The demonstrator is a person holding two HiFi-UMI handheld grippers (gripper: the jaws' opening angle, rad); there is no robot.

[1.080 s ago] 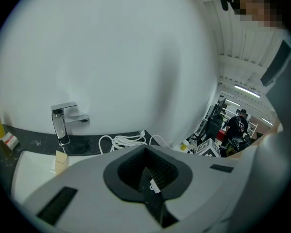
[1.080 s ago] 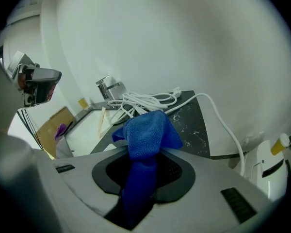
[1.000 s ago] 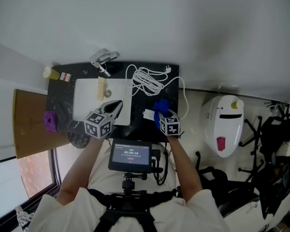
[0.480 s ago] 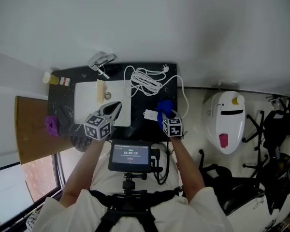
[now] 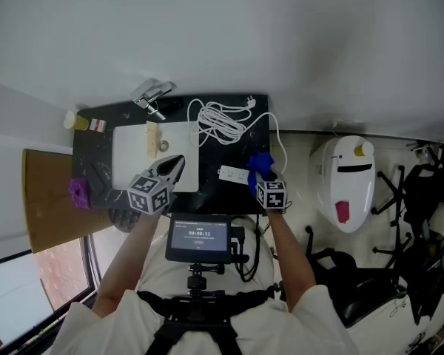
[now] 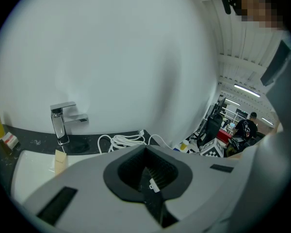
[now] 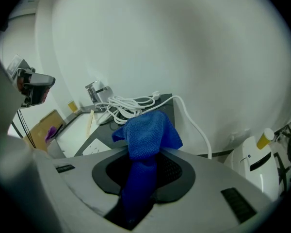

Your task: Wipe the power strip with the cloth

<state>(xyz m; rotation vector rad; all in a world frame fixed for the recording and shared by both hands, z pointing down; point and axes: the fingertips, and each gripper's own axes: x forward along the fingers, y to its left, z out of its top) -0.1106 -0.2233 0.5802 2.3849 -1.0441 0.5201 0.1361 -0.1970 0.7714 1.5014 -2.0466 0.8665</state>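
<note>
The white power strip (image 5: 233, 174) lies on the black counter (image 5: 237, 135) between sink and counter edge, also seen low in the right gripper view as the strip (image 7: 97, 148). Its white cable (image 5: 220, 120) is coiled behind it. My right gripper (image 5: 259, 171) is shut on a blue cloth (image 5: 260, 161), held just right of the strip's end; the cloth (image 7: 145, 135) sticks up from the right gripper (image 7: 144, 154). My left gripper (image 5: 175, 163) hovers over the sink's front right corner, its jaws (image 6: 148, 171) shut with nothing in them.
A white sink (image 5: 133, 157) with a chrome faucet (image 5: 154, 95) fills the counter's left half. A yellow bottle (image 5: 74, 120) and a purple object (image 5: 78, 191) sit at the left. A white appliance (image 5: 348, 187) stands on the floor to the right.
My right gripper has carried the blue cloth a little to the right, from over the strip's end toward the counter's right edge. The left gripper has stayed put.
</note>
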